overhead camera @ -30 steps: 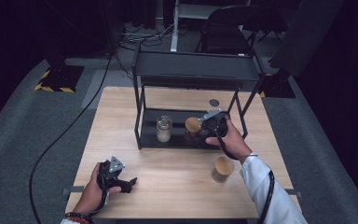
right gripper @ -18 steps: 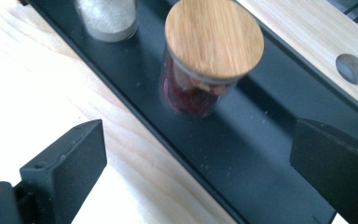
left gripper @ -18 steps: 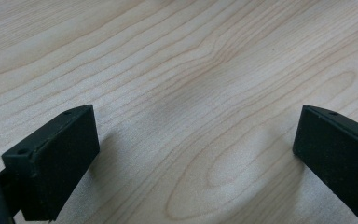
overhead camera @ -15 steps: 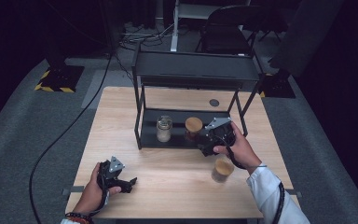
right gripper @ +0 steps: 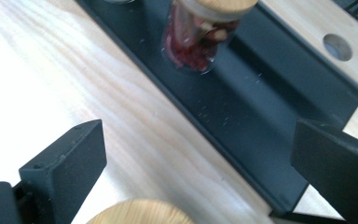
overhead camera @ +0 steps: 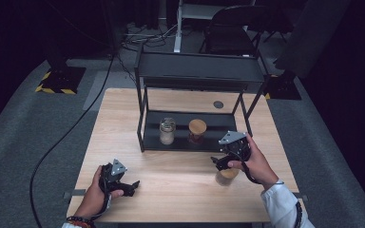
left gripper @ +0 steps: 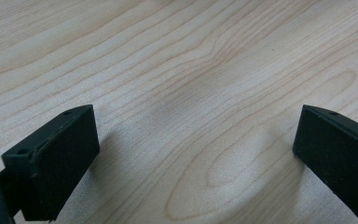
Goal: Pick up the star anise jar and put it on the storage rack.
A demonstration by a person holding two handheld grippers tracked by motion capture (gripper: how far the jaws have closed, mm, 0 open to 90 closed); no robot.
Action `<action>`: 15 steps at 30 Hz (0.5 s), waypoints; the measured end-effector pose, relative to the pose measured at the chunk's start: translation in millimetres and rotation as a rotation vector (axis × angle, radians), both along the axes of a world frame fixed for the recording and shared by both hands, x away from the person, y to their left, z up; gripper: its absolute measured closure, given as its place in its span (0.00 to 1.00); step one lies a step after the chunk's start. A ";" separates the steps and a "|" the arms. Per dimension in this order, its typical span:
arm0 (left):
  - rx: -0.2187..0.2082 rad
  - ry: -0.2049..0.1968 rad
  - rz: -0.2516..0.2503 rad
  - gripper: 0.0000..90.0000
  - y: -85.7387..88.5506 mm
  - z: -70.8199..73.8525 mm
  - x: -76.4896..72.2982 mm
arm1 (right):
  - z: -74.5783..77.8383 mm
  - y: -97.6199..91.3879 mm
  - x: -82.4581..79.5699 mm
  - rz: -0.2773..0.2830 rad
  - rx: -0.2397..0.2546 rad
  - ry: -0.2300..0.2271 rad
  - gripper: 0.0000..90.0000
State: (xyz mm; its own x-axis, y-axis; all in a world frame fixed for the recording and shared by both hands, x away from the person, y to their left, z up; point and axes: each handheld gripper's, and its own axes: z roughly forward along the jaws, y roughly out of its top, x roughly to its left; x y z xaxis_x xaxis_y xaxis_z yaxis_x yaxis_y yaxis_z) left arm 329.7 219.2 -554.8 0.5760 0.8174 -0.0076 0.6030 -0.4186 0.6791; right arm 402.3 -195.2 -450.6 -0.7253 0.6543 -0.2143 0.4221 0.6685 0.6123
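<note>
A black two-level rack (overhead camera: 145, 124) stands at the back of the wooden table (overhead camera: 176, 175). Its lower shelf (right gripper: 261, 116) holds a clear glass jar (overhead camera: 167, 131) and a wooden-lidded jar (overhead camera: 197, 129) with red contents (right gripper: 193, 44). Another wooden-lidded jar (overhead camera: 227, 176) stands on the table in front of the rack's right end; its lid (right gripper: 137, 213) lies just below my right gripper (right gripper: 200, 163). That gripper (overhead camera: 217, 162) is open, empty, and aimed at the rack. My left gripper (overhead camera: 132, 184) rests open at the front left, over bare wood (left gripper: 196, 154).
A round hole (overhead camera: 218, 104) marks the tabletop behind the rack, also seen past the shelf (right gripper: 337, 46). A black cable (overhead camera: 62, 137) runs across the grey floor left of the table. A chair (overhead camera: 233, 23) stands beyond the table.
My right gripper has drawn back from the wooden-lidded jar on the lower shelf toward the table's front, ending over the jar on the table. The left hand has stayed put.
</note>
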 end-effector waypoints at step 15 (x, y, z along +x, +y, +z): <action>0.000 0.001 0.001 0.00 0.0 0.0 -0.1 | -14.0 -14.3 -26.0 0.001 0.028 0.000 0.03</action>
State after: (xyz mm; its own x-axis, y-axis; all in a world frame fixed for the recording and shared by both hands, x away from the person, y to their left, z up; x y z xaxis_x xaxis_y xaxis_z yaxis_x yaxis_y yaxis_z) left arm 329.6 219.1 -554.8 0.5753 0.8179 -0.0080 0.6038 -0.4181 0.6787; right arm 376.3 -209.5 -464.5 -0.7256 0.6596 -0.1960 0.4215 0.6512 0.6311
